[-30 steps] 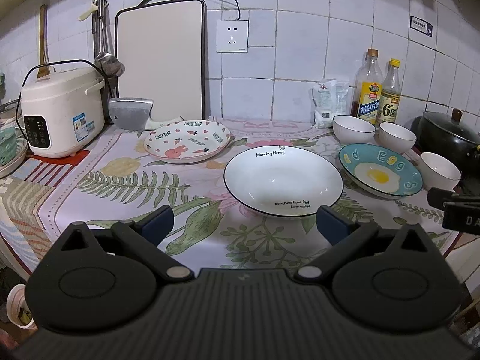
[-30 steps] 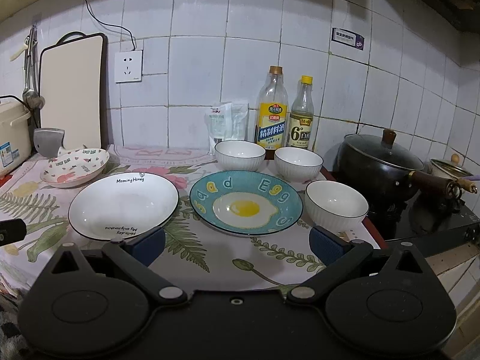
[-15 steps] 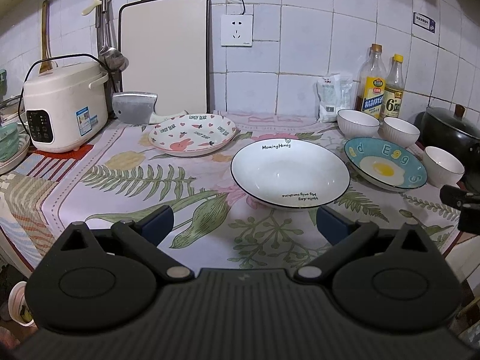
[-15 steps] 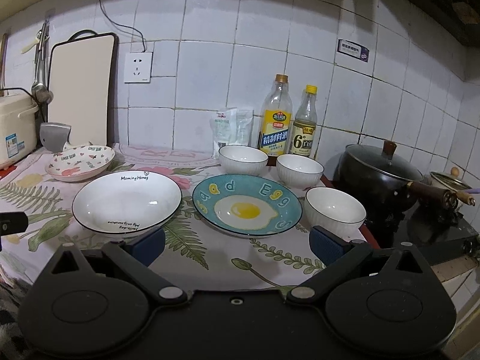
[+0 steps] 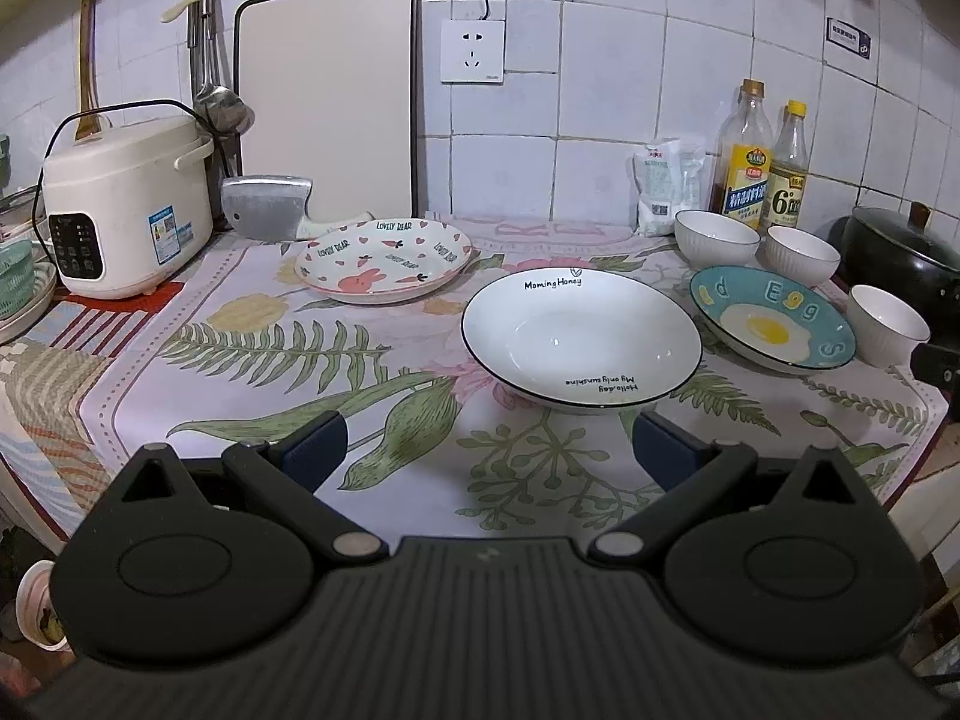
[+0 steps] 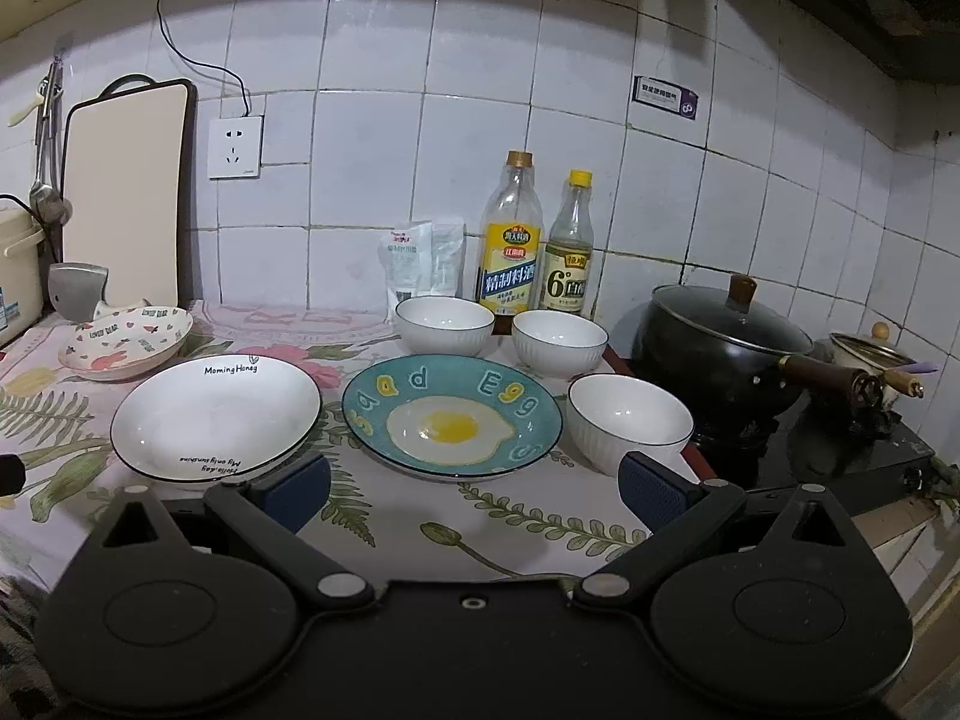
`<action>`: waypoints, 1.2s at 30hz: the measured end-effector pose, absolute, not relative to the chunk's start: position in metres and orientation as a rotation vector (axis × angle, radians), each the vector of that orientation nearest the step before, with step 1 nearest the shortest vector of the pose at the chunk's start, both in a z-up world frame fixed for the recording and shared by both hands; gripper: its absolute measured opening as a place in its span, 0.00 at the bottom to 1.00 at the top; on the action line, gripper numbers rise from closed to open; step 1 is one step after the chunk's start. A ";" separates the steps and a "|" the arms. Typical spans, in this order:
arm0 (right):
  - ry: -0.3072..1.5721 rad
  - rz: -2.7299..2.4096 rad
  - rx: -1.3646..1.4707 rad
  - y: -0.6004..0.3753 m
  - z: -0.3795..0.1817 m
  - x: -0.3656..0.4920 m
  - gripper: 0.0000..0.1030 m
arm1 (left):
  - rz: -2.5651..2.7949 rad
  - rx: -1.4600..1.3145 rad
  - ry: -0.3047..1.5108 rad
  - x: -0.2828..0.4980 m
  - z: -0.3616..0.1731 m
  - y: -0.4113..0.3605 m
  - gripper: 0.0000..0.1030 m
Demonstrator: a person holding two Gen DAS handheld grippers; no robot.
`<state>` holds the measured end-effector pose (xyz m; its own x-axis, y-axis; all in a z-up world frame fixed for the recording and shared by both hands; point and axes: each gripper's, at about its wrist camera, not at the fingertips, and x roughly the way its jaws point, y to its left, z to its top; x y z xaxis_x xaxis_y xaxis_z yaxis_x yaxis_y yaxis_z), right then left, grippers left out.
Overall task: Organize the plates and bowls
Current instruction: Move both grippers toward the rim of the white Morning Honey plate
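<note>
Our left gripper point(image 5: 486, 450) hangs at the bottom of its frame, jaws spread wide and empty; our right gripper point(image 6: 474, 489) is the same. Just beyond the left one, right of centre, sits the white plate point(image 5: 581, 342). The egg plate point(image 6: 451, 417) lies mid-frame in the right view, with three white bowls point(image 6: 629, 420) behind and beside it. The bear plate point(image 5: 384, 261) rests further up and left. Nothing is stacked yet. We should pinch one rim squarely and lift level. Round dishes have no long axis; all face upward.
</note>
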<state>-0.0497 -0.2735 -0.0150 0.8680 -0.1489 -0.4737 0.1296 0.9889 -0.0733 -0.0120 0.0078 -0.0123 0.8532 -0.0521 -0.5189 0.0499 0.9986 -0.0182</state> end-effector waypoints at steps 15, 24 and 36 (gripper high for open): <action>0.491 -0.112 -0.022 -0.273 -0.021 -0.050 1.00 | -0.043 0.014 0.514 -0.015 -0.016 0.006 1.00; 0.483 -0.097 -0.025 -0.270 -0.026 -0.046 1.00 | -0.032 0.028 0.465 -0.016 -0.021 0.005 1.00; 0.510 -0.082 -0.023 -0.268 -0.031 -0.033 1.00 | -0.025 0.014 0.492 -0.006 -0.024 0.009 1.00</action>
<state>-0.0330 -0.2684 -0.0313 0.8696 -0.0844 -0.4865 0.0727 0.9964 -0.0429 -0.0061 0.0089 -0.0237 0.8810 -0.0205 -0.4726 0.0272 0.9996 0.0074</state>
